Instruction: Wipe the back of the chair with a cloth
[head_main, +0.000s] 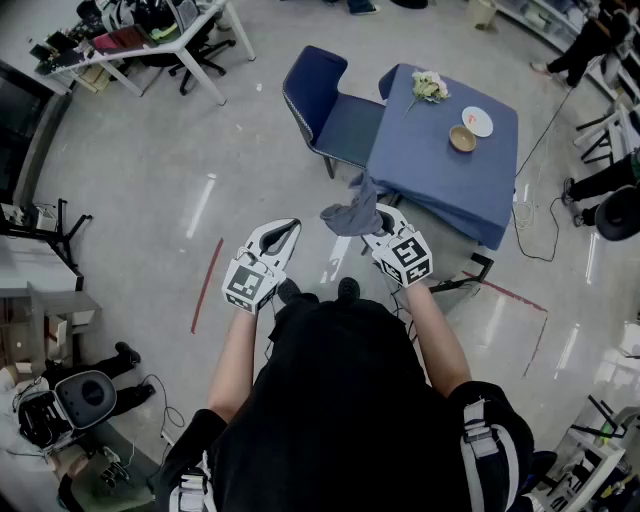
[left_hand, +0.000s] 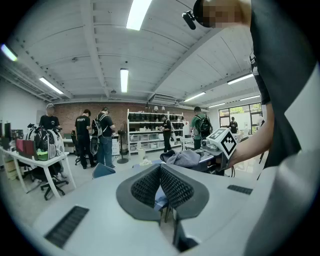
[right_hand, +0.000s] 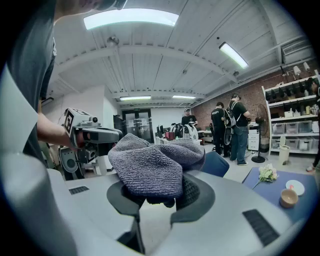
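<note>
Fingers of the right gripper (head_main: 377, 224) pinch a bunched grey terry cloth (right_hand: 150, 167), the left gripper's (head_main: 284, 231) meet empty; rubbing the blue padded chair (head_main: 318, 105) ahead could drag that loosely held bunch free.

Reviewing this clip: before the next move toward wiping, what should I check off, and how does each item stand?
1. Cloth gripped by right gripper: ok, jaws closed on it.
2. Left gripper free: ok, jaws together, nothing between them.
3. Chair back in view: ok, it stands at the table, back turned away from the table.
4. Cloth in contact with the chair back: not ok, clearly apart.
5. Grip firm enough for wiping: cannot tell.
</note>
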